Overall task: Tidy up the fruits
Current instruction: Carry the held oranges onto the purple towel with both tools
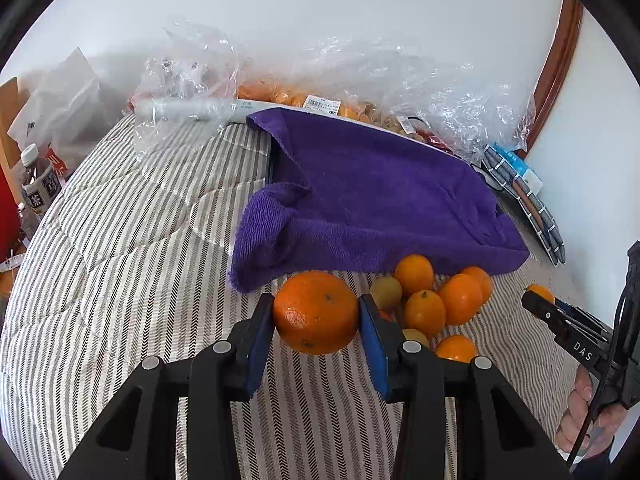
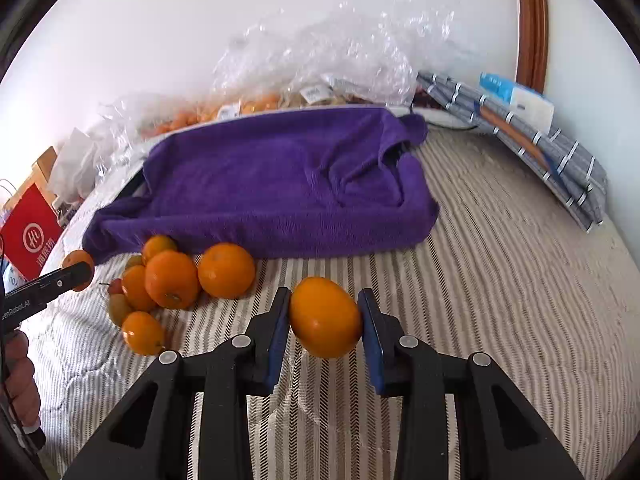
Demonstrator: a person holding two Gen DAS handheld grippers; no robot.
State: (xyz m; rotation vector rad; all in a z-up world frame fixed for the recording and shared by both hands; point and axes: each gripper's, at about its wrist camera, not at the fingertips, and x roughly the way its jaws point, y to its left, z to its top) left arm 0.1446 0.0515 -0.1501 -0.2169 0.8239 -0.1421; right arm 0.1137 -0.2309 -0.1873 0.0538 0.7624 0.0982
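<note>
My left gripper (image 1: 316,314) is shut on a large orange (image 1: 316,312) and holds it above the striped bedcover. My right gripper (image 2: 324,318) is shut on a smaller smooth orange fruit (image 2: 325,316), also held off the cover. A pile of several oranges and small green-yellow fruits (image 1: 436,304) lies in front of the purple towel (image 1: 372,196); the pile also shows in the right wrist view (image 2: 172,280), left of my right gripper. The right gripper appears at the right edge of the left wrist view (image 1: 538,300), and the left one at the left edge of the right wrist view (image 2: 78,270).
The purple towel (image 2: 280,184) drapes over a flat box. Clear plastic bags with more fruit (image 1: 304,96) lie behind it by the wall. Folded grey cloths (image 2: 532,140) lie at the right. A bottle (image 1: 38,184) and a red bag (image 2: 30,236) stand at the left.
</note>
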